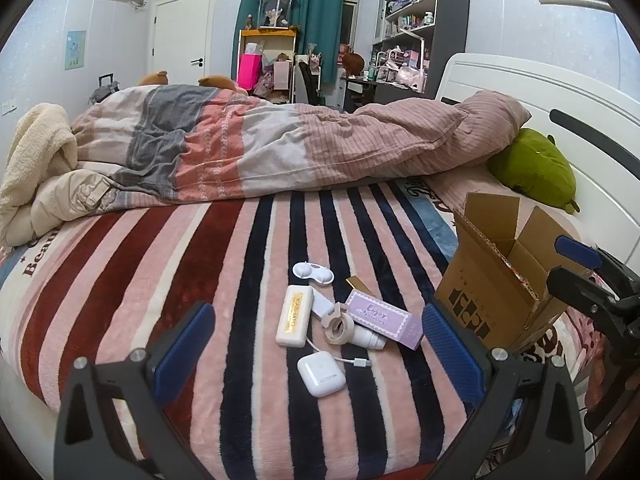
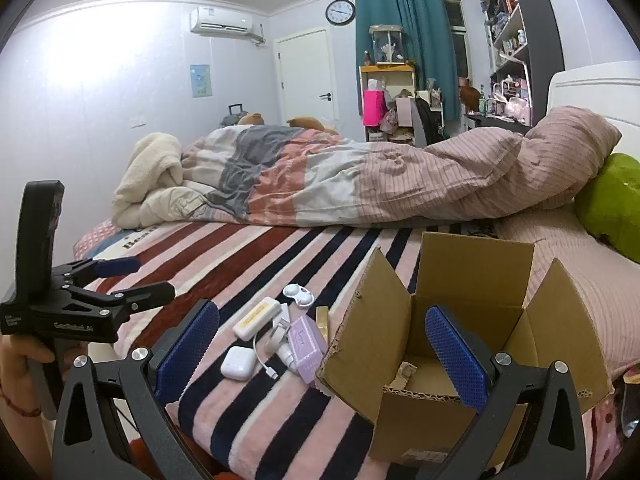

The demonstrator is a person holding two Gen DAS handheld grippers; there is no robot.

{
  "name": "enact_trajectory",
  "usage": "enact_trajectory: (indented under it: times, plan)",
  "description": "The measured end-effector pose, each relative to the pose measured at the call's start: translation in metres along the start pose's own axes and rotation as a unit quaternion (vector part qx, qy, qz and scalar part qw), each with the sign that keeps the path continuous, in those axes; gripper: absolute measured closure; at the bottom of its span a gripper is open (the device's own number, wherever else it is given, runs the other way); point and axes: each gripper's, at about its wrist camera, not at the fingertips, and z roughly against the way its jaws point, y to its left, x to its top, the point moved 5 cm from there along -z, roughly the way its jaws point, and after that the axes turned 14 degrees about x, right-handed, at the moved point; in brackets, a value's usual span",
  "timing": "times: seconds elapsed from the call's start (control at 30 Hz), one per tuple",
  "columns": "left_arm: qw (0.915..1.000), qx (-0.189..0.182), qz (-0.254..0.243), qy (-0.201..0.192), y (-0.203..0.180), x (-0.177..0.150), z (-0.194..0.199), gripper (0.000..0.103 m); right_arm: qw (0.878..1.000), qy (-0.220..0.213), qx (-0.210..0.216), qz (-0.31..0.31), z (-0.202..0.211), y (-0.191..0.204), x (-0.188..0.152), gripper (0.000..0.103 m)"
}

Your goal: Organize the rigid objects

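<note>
Striped plush blanket point(image 1: 168, 264) in pink, dark red and navy across the near half of the bed; rumpled quilt point(image 1: 280, 140) heaped behind it, green cushion point(image 1: 536, 168) at the headboard end. Small rigid items clustered on the blanket, near its front edge: white earbud case point(image 1: 321, 373) nearest, with a white cable point(image 1: 354, 361) just beside it; cream rectangular case point(image 1: 295, 316) with a gold label behind that; beige tape roll point(image 1: 338, 325) touching a white bottle point(image 1: 370, 338) lying on its side; purple carton point(image 1: 386, 318) resting across the bottle; gold-coloured block point(image 1: 359, 283) partly hidden behind the carton; white double-cup case point(image 1: 313, 273) farthest back. Brown cardboard box point(image 2: 460, 344) standing upright to the right of the cluster, all four flaps open, near flap just beside the purple carton; a small object on the box floor, too obscured to identify. Left gripper point(image 1: 318, 344) held low above the blanket edge, blue-padded fingers point(image 1: 184, 344) spread wide, nothing between them, the item cluster framed in the gap. Right gripper point(image 2: 322, 356) likewise spread wide and empty, one finger in front of the box opening, the other over the blanket beside the earbud case. Hand point(image 2: 24, 360) visible in the right wrist view, wrapped around the left gripper's handle.
</note>
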Motion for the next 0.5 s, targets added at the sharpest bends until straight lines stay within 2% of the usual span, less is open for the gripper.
enact_trajectory:
  times: [0.5]
  plan:
    - [1.0000, -0.003, 0.003, -0.003, 0.0025, 0.0030, 0.0046, 0.000, 1.000, -0.001, -0.001, -0.003, 0.0020, -0.0013, -0.0013, 0.000]
